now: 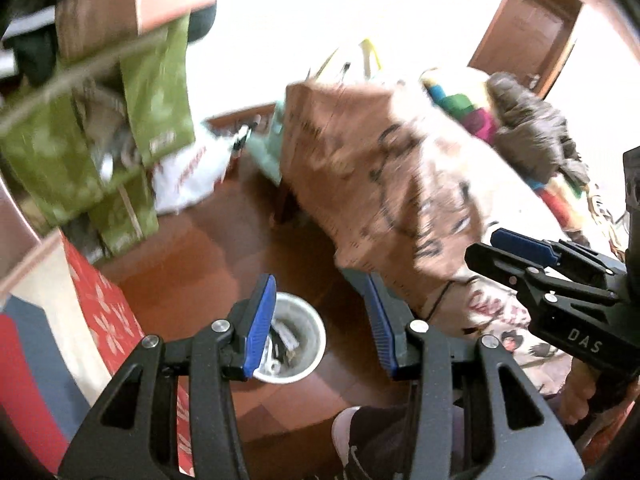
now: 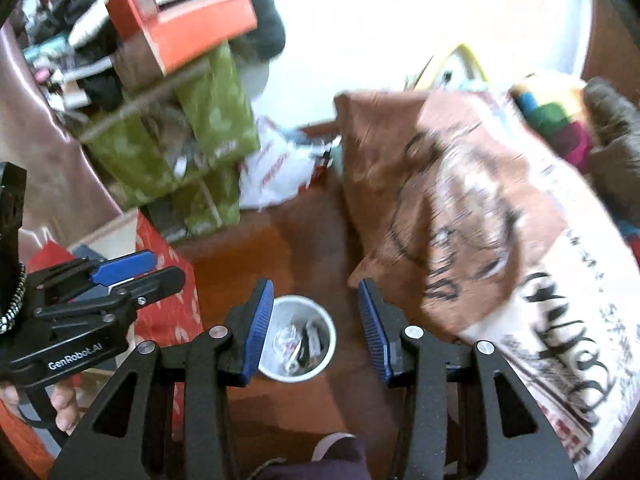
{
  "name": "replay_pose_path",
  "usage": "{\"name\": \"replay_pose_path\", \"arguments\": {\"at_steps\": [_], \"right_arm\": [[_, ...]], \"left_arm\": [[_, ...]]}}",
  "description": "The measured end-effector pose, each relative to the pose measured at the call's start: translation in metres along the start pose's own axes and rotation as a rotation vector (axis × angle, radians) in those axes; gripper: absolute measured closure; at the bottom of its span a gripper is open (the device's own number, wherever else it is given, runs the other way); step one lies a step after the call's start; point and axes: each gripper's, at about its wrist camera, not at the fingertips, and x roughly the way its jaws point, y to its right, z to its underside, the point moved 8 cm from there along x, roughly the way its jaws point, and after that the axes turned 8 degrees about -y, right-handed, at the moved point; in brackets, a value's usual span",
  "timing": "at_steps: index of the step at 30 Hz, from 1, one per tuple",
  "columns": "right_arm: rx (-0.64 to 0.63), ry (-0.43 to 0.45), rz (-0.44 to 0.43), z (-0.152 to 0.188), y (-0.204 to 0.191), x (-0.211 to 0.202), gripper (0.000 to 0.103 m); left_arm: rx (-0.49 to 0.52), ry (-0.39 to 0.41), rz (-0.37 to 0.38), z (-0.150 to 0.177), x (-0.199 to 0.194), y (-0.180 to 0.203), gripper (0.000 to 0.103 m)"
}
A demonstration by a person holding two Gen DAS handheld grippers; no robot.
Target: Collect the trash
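A white round trash bin (image 1: 298,340) stands on the red-brown floor below me, with crumpled paper and dark scraps inside; it also shows in the right wrist view (image 2: 300,338). My left gripper (image 1: 320,320) is open and empty, high above the bin. My right gripper (image 2: 316,320) is open and empty too, also above the bin. Each gripper shows in the other's view: the right one at the right edge (image 1: 516,256), the left one at the left edge (image 2: 148,270). Both look open there.
A bed with a brown and white printed cover (image 2: 480,208) fills the right side. Green bags (image 2: 192,148), an orange box (image 2: 180,28) and a white plastic bag (image 2: 276,176) pile up at the left. A red patterned bag (image 1: 104,312) stands near. My shoe (image 1: 352,436) is below.
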Motion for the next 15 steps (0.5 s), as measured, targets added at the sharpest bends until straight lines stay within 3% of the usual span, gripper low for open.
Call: {"name": "replay_pose_path", "arguments": {"at_steps": [10,15], "right_arm": [[0.092,0.299,0.125,0.027,0.019,-0.177,0.063],[0.175,0.425,0.205,0.055,0.025,-0.247,0.059]], "left_arm": [[0.127,0.254,0.094,-0.006,-0.150,0.099,0.058],[0.222,0.364,0.116,0.009,-0.219,0.141,0.047]]}}
